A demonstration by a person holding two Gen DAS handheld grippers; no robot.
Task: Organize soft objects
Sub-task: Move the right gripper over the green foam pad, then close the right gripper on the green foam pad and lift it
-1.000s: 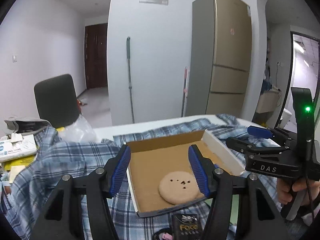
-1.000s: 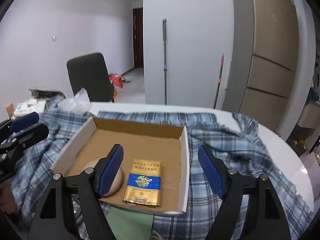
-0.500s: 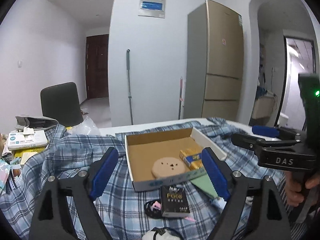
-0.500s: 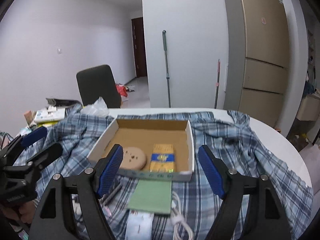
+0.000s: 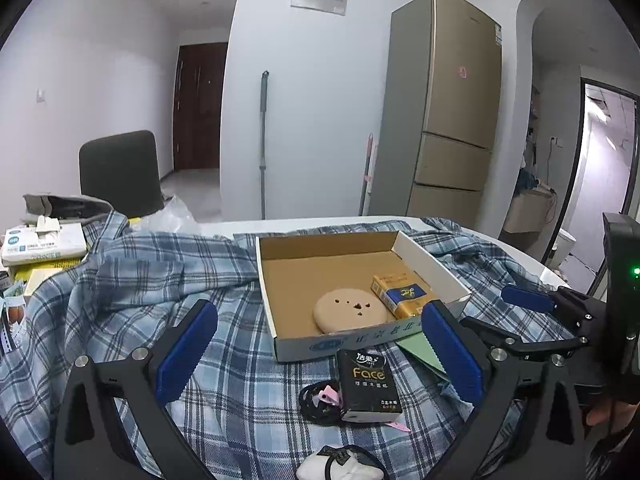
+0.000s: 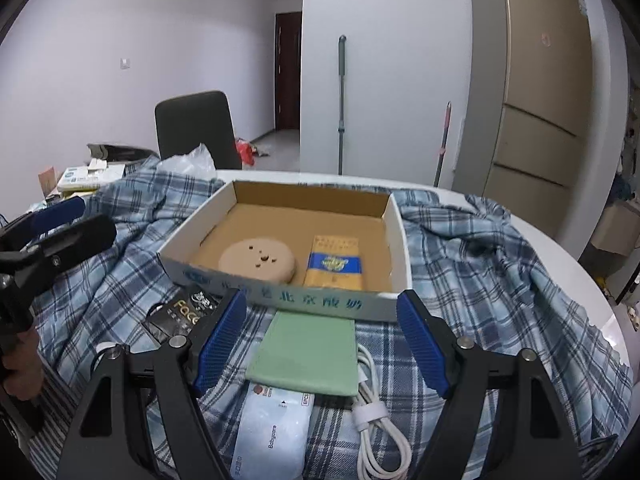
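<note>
Round pad: a tan disc (image 6: 258, 259) with small dark holes lies flat in the cardboard tray (image 6: 394, 224), front left corner.
Yellow pack: the gold-and-blue packet (image 6: 335, 262) sits just beside the pad, on its right, also inside the tray.
Tray: open-topped, resting on the blue plaid cloth (image 6: 472, 280) that covers the table.
Tissue pack: the black pack marked "Face" (image 5: 368, 384) lies on the cloth just in front of the tray's near wall.
Green sheet: a pale green flat piece (image 6: 310, 354) lies in front of the tray, its far edge touching the wall.
White cable: coiled and tied (image 6: 374, 412), just right of the green sheet.
Pale blue pouch: (image 6: 272, 436) partly under the green sheet's near edge.
Left gripper (image 5: 316, 354): spread wide, holding nothing, above the tissue pack.
Right gripper (image 6: 320, 342): spread wide, empty, above the green sheet.
Backdrop: dark chair (image 6: 196, 128), tall fridge (image 6: 532, 92).
</note>
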